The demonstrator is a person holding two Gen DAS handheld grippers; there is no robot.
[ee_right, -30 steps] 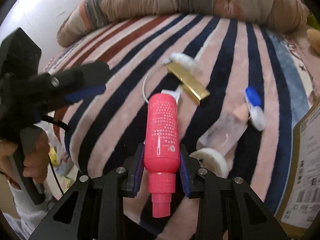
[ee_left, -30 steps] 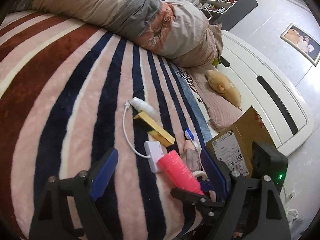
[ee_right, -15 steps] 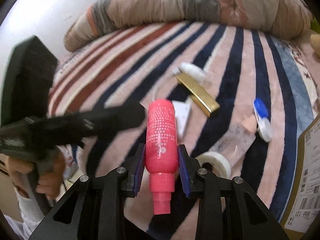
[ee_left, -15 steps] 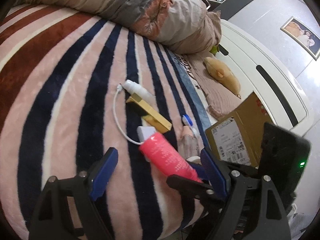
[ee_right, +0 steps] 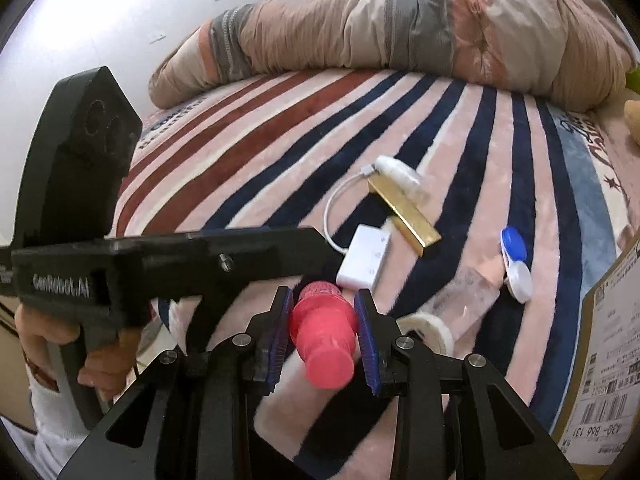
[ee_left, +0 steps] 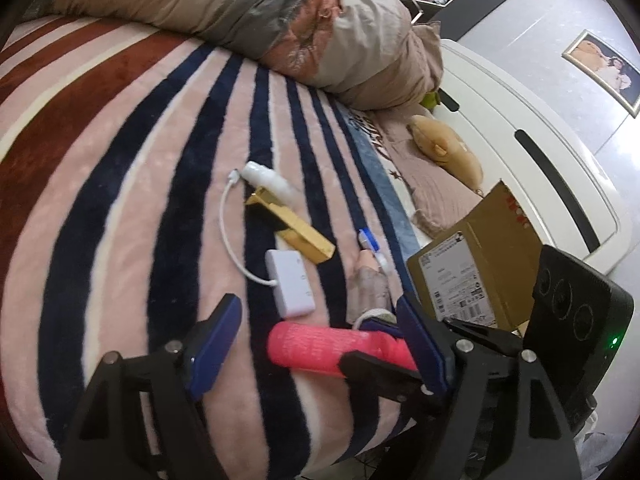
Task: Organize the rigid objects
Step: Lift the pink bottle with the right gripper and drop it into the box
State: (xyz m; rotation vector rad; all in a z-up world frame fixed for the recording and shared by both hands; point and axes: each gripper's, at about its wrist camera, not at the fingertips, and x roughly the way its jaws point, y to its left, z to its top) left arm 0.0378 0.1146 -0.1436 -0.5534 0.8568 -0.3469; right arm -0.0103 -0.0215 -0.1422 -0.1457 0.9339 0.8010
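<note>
Swinging sideways now, the pink bottle (ee_left: 320, 350) is lying across between the wide left tongs (ee_left: 316, 344), while the right tongs (ee_right: 323, 332) are holding it.

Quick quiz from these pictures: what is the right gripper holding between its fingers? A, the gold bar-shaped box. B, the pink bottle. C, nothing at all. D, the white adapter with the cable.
B: the right gripper is closed on the pink bottle, while the gold box and white adapter lie on the striped blanket.
</note>
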